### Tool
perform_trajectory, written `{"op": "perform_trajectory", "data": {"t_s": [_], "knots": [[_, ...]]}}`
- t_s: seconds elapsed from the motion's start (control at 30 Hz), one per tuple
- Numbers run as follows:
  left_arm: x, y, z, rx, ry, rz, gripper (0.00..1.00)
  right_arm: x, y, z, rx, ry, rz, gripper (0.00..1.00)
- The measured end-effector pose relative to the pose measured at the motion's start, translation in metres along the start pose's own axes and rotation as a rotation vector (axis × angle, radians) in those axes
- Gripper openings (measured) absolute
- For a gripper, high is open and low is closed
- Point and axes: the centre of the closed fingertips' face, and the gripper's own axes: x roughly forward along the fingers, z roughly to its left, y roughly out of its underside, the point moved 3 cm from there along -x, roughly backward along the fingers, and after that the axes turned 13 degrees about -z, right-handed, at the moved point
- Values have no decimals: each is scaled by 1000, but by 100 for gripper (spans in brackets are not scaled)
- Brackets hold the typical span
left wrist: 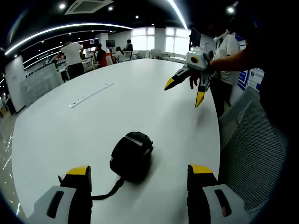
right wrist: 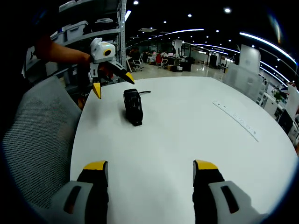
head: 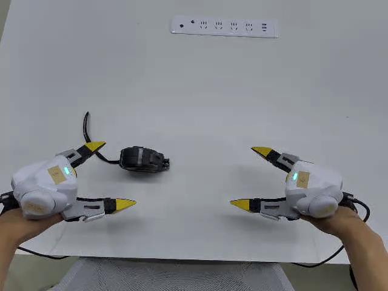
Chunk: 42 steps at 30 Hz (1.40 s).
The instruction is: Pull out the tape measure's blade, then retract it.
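A black tape measure [head: 143,159] lies on the white table [head: 200,91], its wrist strap [head: 91,136] trailing to the left; no blade is drawn out. My left gripper [head: 114,174] is open just left of it, jaws spread wide with the case a short way ahead of them [left wrist: 132,155]. My right gripper [head: 251,177] is open at the right, well apart from the tape measure [right wrist: 132,106], which lies far ahead of its yellow tips. Each gripper appears in the other's view: the right gripper [left wrist: 183,90], the left gripper [right wrist: 112,82].
A white power strip [head: 224,26] lies at the table's far edge, also in the gripper views [left wrist: 90,95] [right wrist: 236,120]. A mesh chair [head: 170,274] sits at the near edge. Cables [head: 339,251] hang from both grippers. People stand in the office behind [left wrist: 74,56].
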Motion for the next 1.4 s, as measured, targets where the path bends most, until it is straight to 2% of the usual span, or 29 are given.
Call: {"op": "perform_trajectory", "data": {"t_s": [0.57, 1.03, 1.4], "knots": [[12, 0, 9, 44, 69, 68, 67, 27, -5, 1, -40, -79, -1, 65], [26, 8, 17, 111, 128, 148, 58, 54, -9, 2, -82, -142, 4, 57], [36, 16, 16, 152, 187, 208, 51, 79, -11, 9, -95, -189, 3, 52]]}}
